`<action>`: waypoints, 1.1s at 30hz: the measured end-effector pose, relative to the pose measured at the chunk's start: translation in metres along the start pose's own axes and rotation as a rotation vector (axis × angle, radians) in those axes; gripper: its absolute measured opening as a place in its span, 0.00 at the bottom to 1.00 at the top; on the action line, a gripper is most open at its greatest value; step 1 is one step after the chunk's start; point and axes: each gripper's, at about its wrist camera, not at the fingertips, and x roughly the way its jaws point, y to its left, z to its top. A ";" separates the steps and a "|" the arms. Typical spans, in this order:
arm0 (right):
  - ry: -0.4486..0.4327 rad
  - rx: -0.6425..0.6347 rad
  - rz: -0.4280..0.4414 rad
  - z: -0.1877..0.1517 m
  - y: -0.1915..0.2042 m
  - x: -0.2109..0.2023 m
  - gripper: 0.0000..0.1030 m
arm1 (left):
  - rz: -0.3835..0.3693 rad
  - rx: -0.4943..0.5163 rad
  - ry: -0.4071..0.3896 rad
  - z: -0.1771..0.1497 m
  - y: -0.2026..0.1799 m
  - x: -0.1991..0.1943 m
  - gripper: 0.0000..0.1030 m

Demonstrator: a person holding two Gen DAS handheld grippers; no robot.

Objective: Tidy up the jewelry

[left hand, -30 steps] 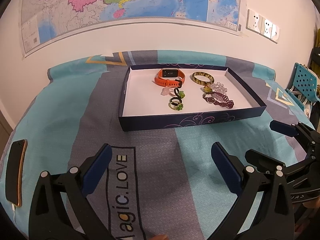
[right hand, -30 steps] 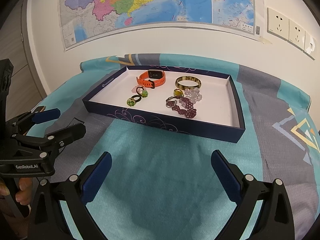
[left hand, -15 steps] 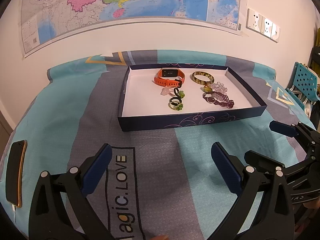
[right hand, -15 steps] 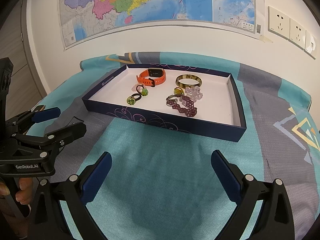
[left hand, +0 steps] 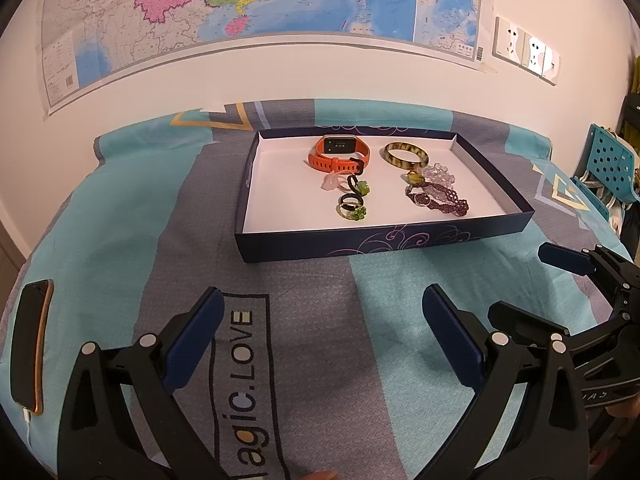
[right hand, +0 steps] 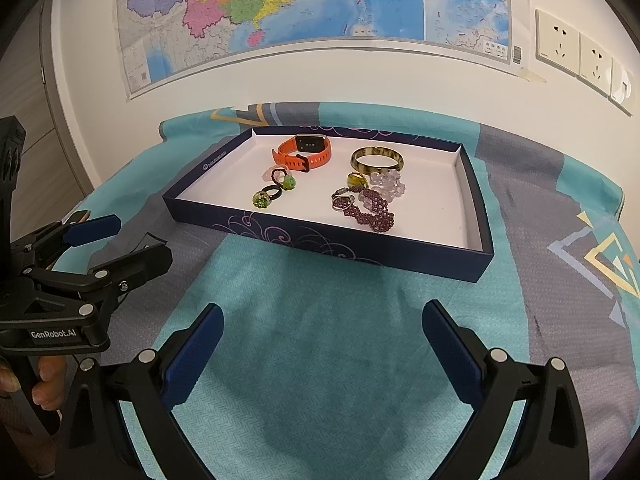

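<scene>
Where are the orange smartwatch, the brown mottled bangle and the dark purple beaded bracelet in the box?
orange smartwatch [left hand: 338, 145], left wrist view, on its dark screen.
brown mottled bangle [right hand: 377, 167], right wrist view, on the near side of its band.
dark purple beaded bracelet [right hand: 374, 212], right wrist view, on the woven beads.

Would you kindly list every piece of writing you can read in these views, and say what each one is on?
"agic.LOVE": printed on the bedsheet; its first letter is cut off.
"GenRobot.AI": on the left tongs, seen from the right wrist.
Wall map labels, the tray rim logo, and the watch screen: too small to read.
</scene>
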 end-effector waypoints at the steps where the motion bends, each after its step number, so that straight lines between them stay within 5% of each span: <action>1: 0.000 0.000 0.000 0.000 0.000 0.000 0.93 | 0.000 0.001 0.000 0.000 0.000 0.000 0.95; 33: 0.015 0.010 0.000 0.000 -0.002 0.003 0.93 | -0.001 -0.002 0.001 -0.002 -0.001 0.001 0.95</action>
